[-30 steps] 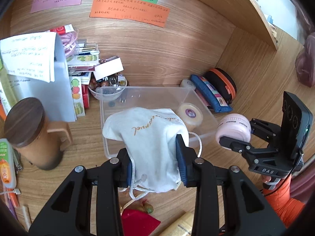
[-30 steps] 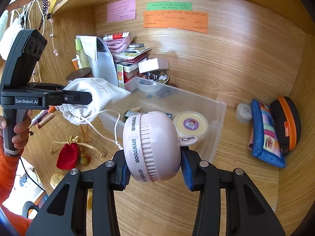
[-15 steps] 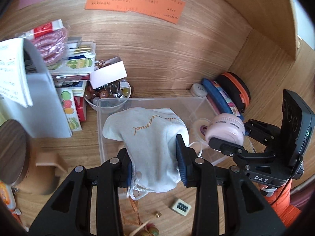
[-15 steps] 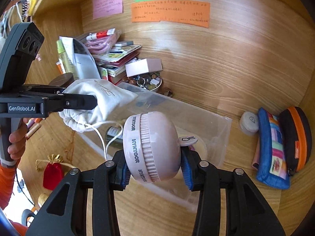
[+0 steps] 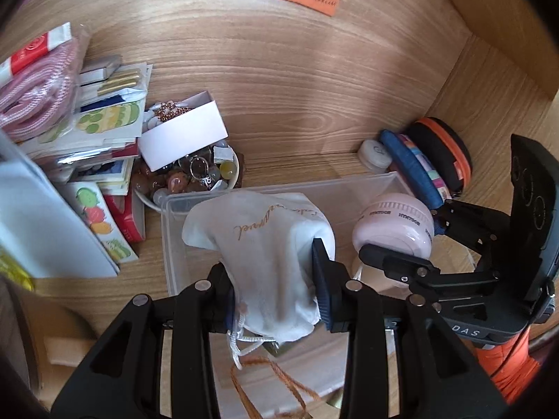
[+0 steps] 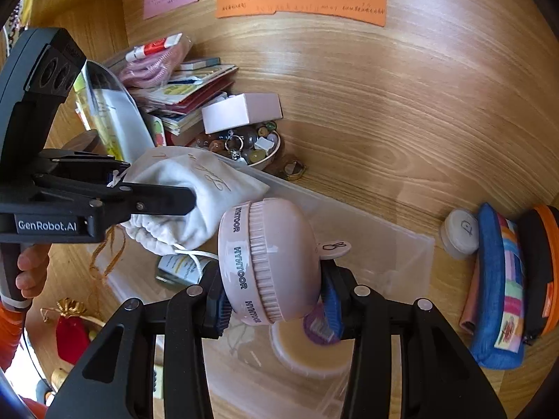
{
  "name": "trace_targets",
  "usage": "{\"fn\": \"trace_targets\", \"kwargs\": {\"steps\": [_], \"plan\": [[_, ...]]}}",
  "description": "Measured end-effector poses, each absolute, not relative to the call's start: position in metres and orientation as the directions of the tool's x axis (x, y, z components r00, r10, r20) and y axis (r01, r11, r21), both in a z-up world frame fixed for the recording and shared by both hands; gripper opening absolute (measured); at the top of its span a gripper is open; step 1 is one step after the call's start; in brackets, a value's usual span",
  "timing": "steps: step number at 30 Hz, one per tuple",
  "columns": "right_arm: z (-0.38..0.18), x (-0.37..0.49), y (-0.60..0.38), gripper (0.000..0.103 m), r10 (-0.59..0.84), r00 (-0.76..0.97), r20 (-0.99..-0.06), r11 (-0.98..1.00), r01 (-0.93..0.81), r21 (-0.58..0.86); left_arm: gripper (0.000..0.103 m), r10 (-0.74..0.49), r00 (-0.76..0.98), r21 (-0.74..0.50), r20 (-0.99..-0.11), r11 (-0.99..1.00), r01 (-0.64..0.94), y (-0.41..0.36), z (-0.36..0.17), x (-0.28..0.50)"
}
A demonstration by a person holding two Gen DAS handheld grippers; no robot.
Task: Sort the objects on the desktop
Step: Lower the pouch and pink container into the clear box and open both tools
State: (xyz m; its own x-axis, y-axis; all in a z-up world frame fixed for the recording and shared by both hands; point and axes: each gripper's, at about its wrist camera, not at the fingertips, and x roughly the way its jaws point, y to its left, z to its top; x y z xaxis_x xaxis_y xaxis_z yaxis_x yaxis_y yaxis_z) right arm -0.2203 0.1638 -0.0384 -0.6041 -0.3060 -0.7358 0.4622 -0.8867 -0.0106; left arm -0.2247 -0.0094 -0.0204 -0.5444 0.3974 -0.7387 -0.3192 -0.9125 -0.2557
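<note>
My left gripper [image 5: 274, 279] is shut on a white drawstring pouch [image 5: 269, 244] with gold script, held over the left half of a clear plastic bin [image 5: 279, 192]. The same pouch [image 6: 195, 188] hangs from the left gripper [image 6: 188, 195] in the right wrist view. My right gripper [image 6: 276, 300] is shut on a round pink HYNTOOR case [image 6: 269, 262], held above the bin's right half [image 6: 384, 244]. That pink case [image 5: 394, 227] and right gripper [image 5: 401, 241] show in the left wrist view too. A round cream tin [image 6: 307, 349] and a small bottle [image 6: 178, 269] lie inside the bin.
A bowl of beads and trinkets [image 5: 188, 178] with a white box [image 5: 181, 136] stands behind the bin, beside stacked booklets [image 5: 104, 122]. A blue pencil case [image 6: 499, 289], black-orange case [image 6: 545, 272] and small white tin [image 6: 461, 234] lie right. A red pouch [image 6: 71, 335] lies near left.
Both grippers have moved forward and slightly down with their loads, from in front of the bin to above its inside. The back wall and the bowl look nearer.
</note>
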Motion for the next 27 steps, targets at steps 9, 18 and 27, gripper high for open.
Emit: {"fn": "trace_targets", "kwargs": {"steps": [9, 18, 27], "plan": [[-0.05, -0.24, 0.148, 0.039, -0.27, -0.567, -0.778, -0.873, 0.485, -0.05, 0.035, 0.379, -0.533, -0.214, -0.757, -0.913, -0.346, -0.003, -0.034, -0.235], [-0.064, -0.249, 0.142, 0.039, -0.241, -0.535, -0.81, -0.876, 0.479, -0.056, 0.036, 0.331, -0.518, -0.152, -0.789, -0.922, -0.356, 0.005, -0.047, -0.237], [-0.07, -0.251, 0.132, 0.039, -0.188, -0.53, -0.827, -0.863, 0.49, -0.117, 0.037, 0.291, -0.534, -0.1, -0.793, -0.929, -0.357, 0.008, -0.049, -0.231]]}}
